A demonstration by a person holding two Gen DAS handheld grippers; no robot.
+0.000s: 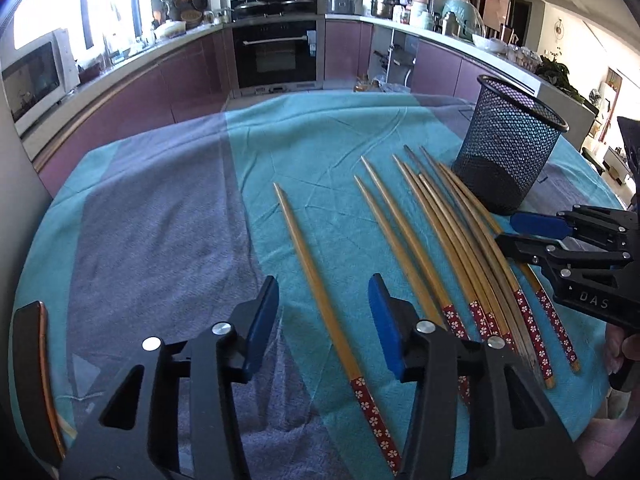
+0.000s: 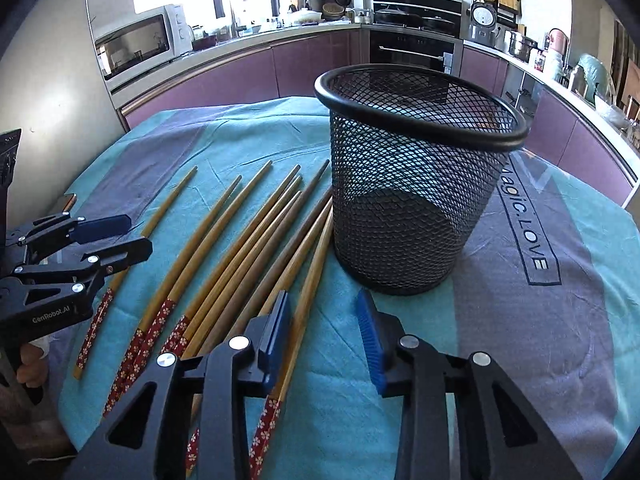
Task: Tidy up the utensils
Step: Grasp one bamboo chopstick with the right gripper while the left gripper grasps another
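Chopsticks (image 2: 224,248) lie fanned beside the cup (image 2: 416,184), tips toward it (easy loading). Left gripper (image 1: 324,320) straddles one stick, right gripper (image 2: 324,340) another; both fingers released, gripping nothing.

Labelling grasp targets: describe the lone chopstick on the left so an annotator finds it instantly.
Start at the black mesh cup standing on the teal and grey cloth; a fan of bamboo chopsticks lies beside it. Go left past that bunch to the single chopstick between the left hand-held gripper's blue pads. Unlike its neighbours, it lies alone, touching no other stick.
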